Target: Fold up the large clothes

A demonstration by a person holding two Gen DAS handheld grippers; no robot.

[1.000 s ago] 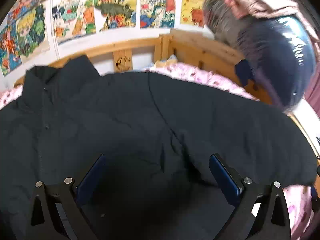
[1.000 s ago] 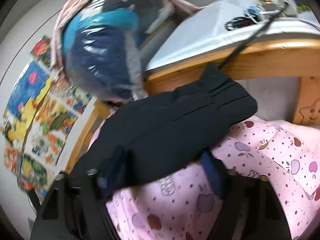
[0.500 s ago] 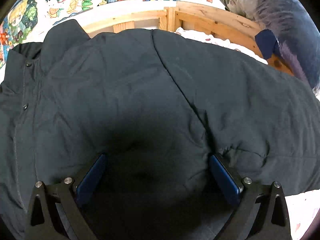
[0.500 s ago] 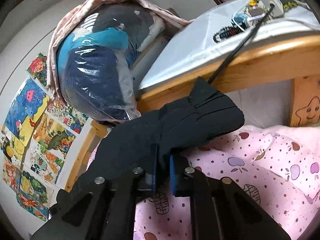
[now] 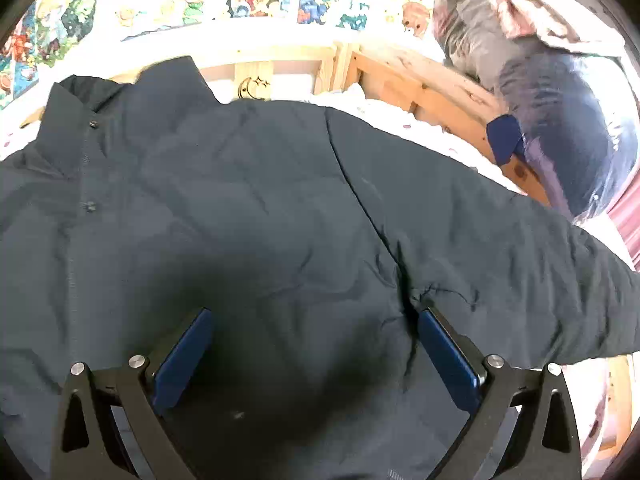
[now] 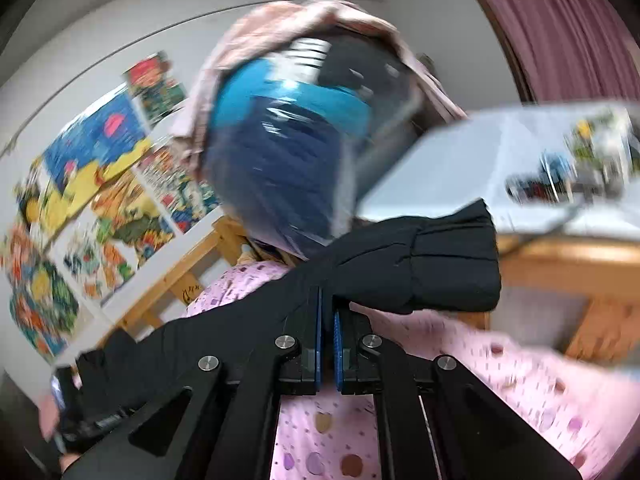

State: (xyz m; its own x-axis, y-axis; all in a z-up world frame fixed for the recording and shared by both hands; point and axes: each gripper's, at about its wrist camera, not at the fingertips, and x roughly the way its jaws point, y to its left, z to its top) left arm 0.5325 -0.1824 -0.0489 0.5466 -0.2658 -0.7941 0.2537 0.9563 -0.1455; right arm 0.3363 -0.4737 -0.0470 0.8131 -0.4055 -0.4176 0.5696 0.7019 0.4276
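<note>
Pink bedding underlies right tool clamping jacket sleeve.

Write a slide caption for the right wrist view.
Right gripper shut on the black jacket sleeve, lifting it above the pink bedsheet.

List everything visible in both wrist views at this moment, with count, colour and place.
jacket: one, dark navy, spread flat on the bed, collar toward the headboard
jacket sleeve: one, black cuff, lifted above the bedsheet
bedsheet: one, pink with printed shapes, under the jacket
bed frame: one, light wood, around the mattress
posters: several, multicoloured, on the wall behind the bed
plastic storage bag: one, clear over blue contents, pink cloth on top, at the bed corner
curtain: one, mauve, upper right
left hand-held gripper: one, black, blue pads, open over the jacket
right hand-held gripper: one, black, shut on the sleeve
</note>
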